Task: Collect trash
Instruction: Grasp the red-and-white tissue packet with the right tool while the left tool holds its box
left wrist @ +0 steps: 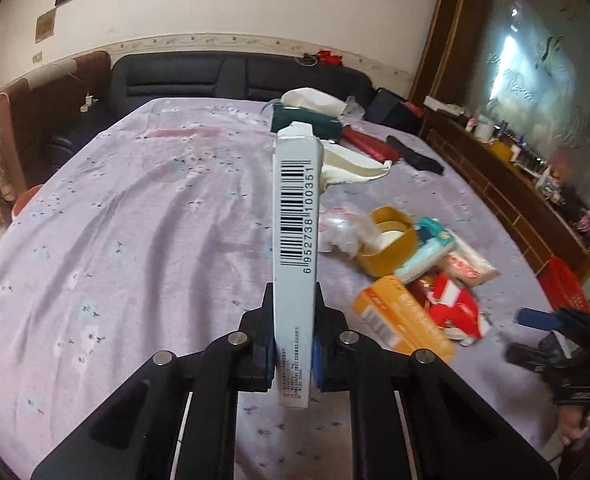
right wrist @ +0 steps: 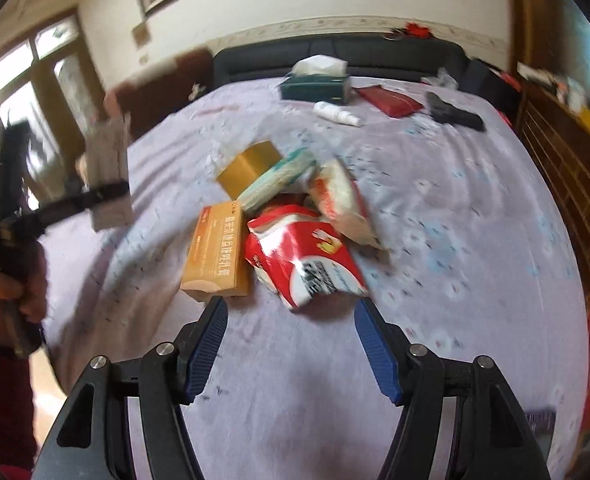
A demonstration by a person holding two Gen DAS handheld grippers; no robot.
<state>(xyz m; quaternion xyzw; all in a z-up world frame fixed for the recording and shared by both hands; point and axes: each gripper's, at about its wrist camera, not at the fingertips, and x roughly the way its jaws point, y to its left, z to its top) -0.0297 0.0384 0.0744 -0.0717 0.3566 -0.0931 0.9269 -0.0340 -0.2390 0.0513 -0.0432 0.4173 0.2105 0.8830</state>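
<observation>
Two left fingers (left wrist: 293, 354) clamp a white carton (left wrist: 296, 216); right fingers (right wrist: 291, 344) gape wide, empty.

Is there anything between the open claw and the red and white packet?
No. The right gripper is open just short of the red and white packet, with only bare purple sheet between. The orange box lies beside it.

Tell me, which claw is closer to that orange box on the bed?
Right. The right claw hangs open just short of the orange box, one fingertip almost at its near edge. The left claw is off to the side, clamped on a white barcode box.
</observation>
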